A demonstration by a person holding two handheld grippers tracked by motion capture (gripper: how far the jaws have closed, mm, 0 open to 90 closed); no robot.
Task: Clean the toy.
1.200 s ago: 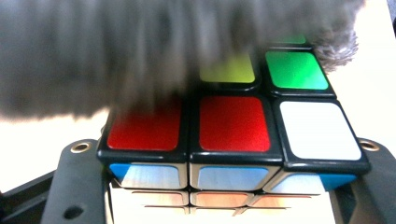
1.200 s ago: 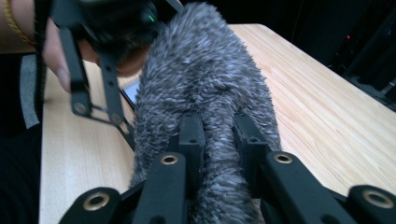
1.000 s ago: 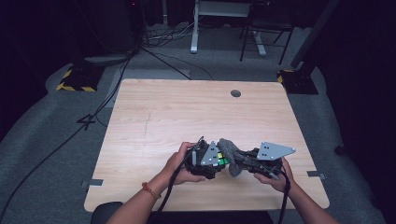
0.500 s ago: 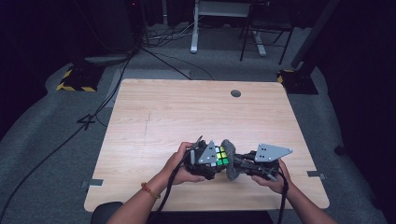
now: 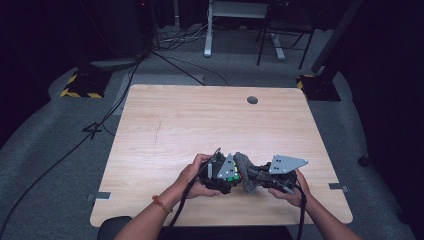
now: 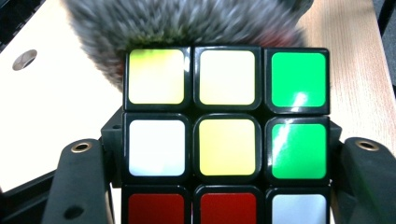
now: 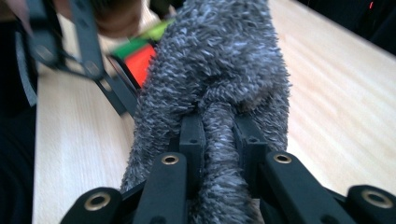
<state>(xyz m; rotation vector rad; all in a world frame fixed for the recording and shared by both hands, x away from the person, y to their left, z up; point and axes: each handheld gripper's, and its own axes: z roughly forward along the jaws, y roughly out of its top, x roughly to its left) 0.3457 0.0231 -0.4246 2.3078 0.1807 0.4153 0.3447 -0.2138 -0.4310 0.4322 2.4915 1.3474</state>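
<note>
The right tool [image 5: 252, 175], clamped on the grey cloth [image 7: 219, 74], has swung it back over the puzzle cube [image 6: 226, 126] gripped in the left tool [image 5: 223, 176], so wiping goes on.

Cube and cloth meet at my near edge of the table.

I see the cube [image 5: 229, 173] clamped between my left gripper's [image 5: 220, 175] jaws, just left of the cloth [image 5: 245, 172], which my right gripper [image 5: 260, 176] pinches and presses against the cube's far side (from the left gripper view, the cloth [image 6: 187, 23] sits above and behind the cube [image 6: 226, 135]). Both sit over the table [image 5: 200, 120], near its front edge, with a hole [image 5: 252, 100] well behind them.
</note>
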